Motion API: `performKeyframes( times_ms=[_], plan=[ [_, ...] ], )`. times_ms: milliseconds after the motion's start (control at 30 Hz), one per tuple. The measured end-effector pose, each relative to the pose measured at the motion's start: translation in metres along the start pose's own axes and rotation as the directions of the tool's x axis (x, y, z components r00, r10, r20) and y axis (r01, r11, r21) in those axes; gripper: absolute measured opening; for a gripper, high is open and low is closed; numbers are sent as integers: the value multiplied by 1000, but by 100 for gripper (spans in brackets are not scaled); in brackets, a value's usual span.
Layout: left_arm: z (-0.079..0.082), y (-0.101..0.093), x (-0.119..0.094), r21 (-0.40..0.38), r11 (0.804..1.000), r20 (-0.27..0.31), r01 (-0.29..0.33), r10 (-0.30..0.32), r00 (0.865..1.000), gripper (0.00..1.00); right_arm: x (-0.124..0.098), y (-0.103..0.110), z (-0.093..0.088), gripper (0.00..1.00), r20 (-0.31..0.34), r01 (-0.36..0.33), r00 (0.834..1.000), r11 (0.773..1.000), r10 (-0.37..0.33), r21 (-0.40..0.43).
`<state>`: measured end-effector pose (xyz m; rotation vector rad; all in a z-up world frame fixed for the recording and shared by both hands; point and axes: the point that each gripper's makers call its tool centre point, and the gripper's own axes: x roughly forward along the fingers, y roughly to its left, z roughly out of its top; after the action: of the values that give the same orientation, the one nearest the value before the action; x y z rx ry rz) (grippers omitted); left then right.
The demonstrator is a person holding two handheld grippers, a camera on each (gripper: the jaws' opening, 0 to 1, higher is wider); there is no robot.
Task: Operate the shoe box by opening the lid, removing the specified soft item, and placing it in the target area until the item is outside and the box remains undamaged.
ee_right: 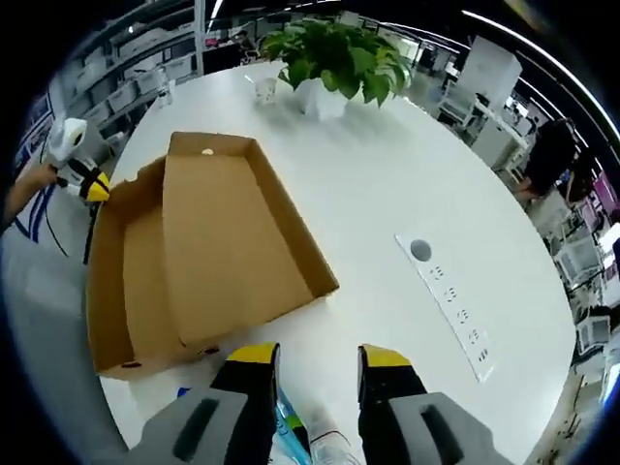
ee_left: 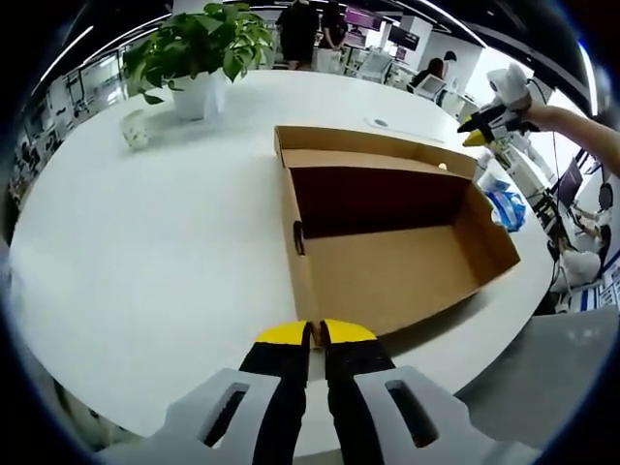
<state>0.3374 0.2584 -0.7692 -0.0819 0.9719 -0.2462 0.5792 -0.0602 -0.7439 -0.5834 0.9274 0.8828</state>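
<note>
No writing can be read. The open brown cardboard shoe box [ee_left: 387, 242] is seen lying on the round white table [ee_left: 145, 252]. The left gripper [ee_left: 314, 335] is held pressed together, empty, beside the box; the right gripper [ee_right: 317, 359] is parted over a blue-and-clear soft item [ee_right: 295, 426], partly hidden.

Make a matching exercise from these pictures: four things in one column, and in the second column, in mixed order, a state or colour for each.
Things:
1. shoe box
2. left tool
3. right tool
4. plant pot

States or colours:
a. white
b. jaws apart
c. brown, lid open
d. jaws closed together

Pairs: 1-c; 2-d; 3-b; 4-a
</note>
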Motion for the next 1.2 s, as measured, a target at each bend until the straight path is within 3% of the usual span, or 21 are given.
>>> performKeyframes(
  times_ms=[167,433,533,633,800,1067,1200],
  plan=[
    [0,0,0,-3,1000,-2,0,0,1000,2,8,-1,8,28,47,9,999,989,-16,146],
    [0,1,1,-11,1000,-1,2,-2,1000,3,23,7,7,23,51,27,998,962,-42,271],
    [0,1,1,-13,1000,-1,3,-3,1000,3,29,11,3,21,40,24,998,923,-43,384],
    [0,2,1,-12,1000,-1,1,-1,1000,3,34,12,6,19,72,7,996,878,-47,479],
    [1,2,1,-14,1000,-4,2,-2,1000,2,43,13,3,12,78,-13,996,782,-45,624],
    [0,1,1,-17,1000,-4,3,-3,1000,2,54,20,3,5,94,-40,995,736,-32,676],
    [0,0,1,-21,1000,-3,3,-3,1000,2,57,20,3,2,82,-18,995,751,-48,660]
  ],
)
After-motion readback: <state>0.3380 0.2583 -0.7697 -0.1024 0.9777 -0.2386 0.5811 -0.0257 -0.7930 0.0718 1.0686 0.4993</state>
